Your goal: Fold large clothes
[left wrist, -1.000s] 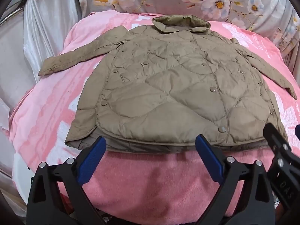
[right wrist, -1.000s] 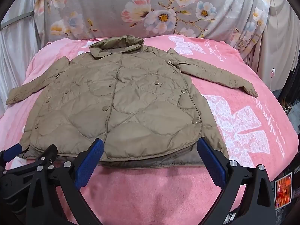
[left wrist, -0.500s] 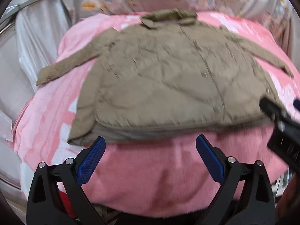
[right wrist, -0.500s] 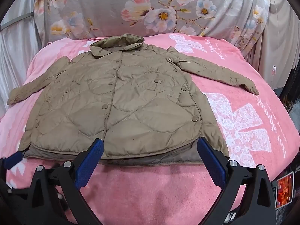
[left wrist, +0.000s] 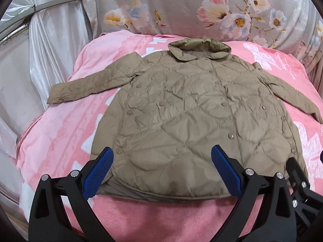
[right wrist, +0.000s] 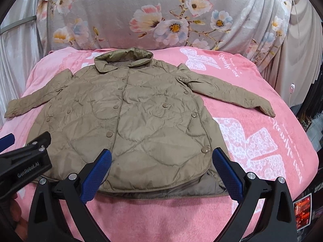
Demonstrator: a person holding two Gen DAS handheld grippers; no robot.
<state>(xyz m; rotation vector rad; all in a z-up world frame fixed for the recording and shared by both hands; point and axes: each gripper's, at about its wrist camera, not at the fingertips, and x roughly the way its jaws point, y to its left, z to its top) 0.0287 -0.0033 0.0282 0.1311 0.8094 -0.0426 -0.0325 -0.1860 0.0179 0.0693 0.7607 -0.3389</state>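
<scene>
The quilted khaki jacket (right wrist: 129, 121) lay face up and buttoned in the middle of the frame, collar (right wrist: 123, 57) toward the top, hem nearest me, spread flat on the pink blanket (right wrist: 262, 141). Its sleeves ran out to either side: one (left wrist: 90, 86) toward the left edge of the left view, the other (right wrist: 232, 92) toward the right edge of the right view. I had both tongs gaping wide and empty: the left gripper (left wrist: 161, 171) hovered over the lower hem, and the right gripper (right wrist: 161, 171) did likewise.

I judged the first fold to be a sleeve brought across the chest. To do it well, I would pinch each cuff through both layers, lift just clear, and lay it flat. The puffy fill would likely spring back, so pressing the crease seemed wise.

Behind the blanket hung a floral cloth (right wrist: 161, 16).
</scene>
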